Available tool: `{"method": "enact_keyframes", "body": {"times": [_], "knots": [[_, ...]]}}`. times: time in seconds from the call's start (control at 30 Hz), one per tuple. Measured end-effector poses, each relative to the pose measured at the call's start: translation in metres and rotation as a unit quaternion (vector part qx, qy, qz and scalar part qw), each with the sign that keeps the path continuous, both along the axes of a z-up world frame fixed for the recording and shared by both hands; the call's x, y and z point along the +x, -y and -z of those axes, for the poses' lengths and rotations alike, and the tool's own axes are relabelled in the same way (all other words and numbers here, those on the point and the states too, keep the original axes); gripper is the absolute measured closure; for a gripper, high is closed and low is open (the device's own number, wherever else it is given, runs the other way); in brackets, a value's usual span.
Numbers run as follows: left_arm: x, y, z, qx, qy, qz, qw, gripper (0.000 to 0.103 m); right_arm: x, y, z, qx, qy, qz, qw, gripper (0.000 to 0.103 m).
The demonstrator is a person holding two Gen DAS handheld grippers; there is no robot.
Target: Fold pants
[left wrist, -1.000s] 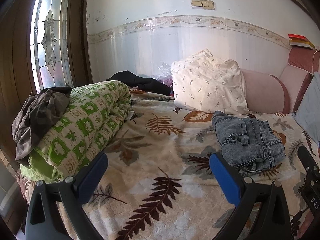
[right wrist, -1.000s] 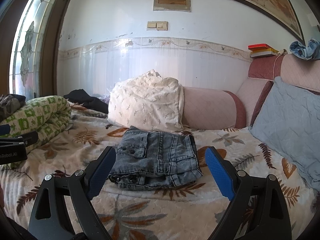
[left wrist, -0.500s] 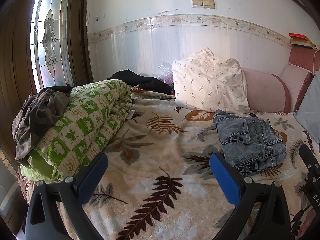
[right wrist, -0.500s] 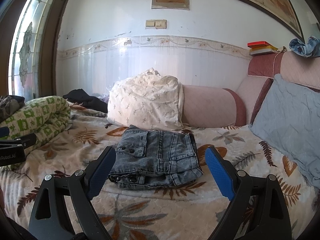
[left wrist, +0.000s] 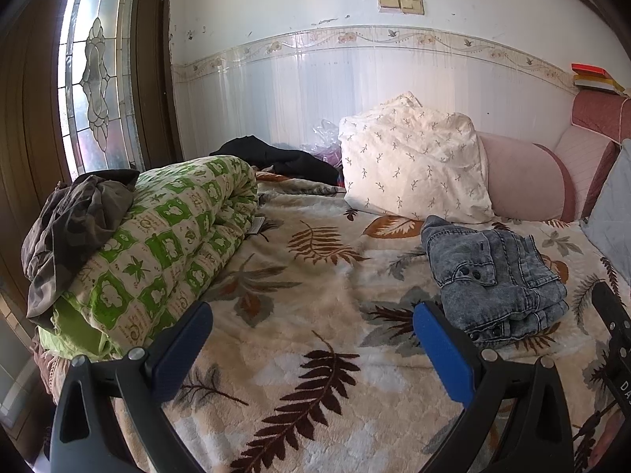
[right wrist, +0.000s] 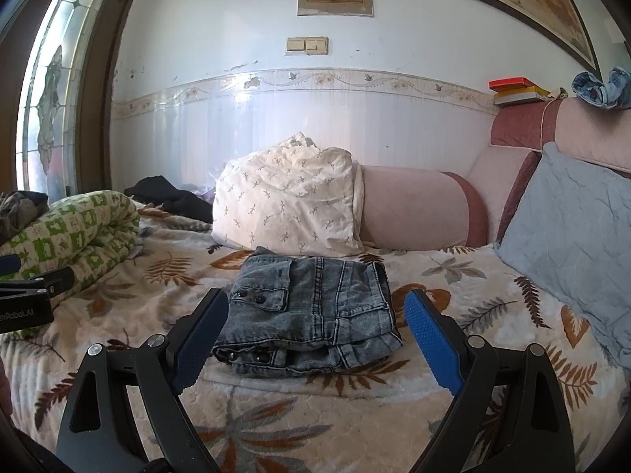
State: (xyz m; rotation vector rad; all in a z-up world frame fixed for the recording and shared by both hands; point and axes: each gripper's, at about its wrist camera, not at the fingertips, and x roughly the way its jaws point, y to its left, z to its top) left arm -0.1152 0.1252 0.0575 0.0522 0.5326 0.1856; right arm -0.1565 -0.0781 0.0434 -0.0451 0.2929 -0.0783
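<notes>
Grey denim pants (right wrist: 311, 311) lie folded in a compact stack on the leaf-patterned bedspread (right wrist: 276, 425). They also show in the left wrist view (left wrist: 497, 280), at the right. My right gripper (right wrist: 315, 335) is open and empty, its blue pads just short of the stack on either side. My left gripper (left wrist: 311, 343) is open and empty over bare bedspread (left wrist: 307, 315), left of the pants. The left gripper's body shows at the left edge of the right wrist view (right wrist: 27, 295).
A rolled green and white quilt (left wrist: 157, 252) with a dark garment (left wrist: 75, 220) on it lies at the left. A white pillow (right wrist: 288, 205), a pink bolster (right wrist: 418, 209) and a blue cushion (right wrist: 572, 252) stand behind and right. Black clothing (left wrist: 276, 157) lies by the wall.
Both grippers stay open and have drawn back slightly; the folded pants lie where they were.
</notes>
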Motion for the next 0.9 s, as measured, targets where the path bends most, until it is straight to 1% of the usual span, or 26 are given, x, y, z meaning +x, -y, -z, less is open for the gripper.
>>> {"method": "enact_keyframes", "body": {"times": [0.9], "knots": [[0.011,0.002,0.004,0.006,-0.005,0.009,0.9999,0.000,0.008,0.002,-0.002,0.006,-0.003,-0.002,1.000,0.012]]}}
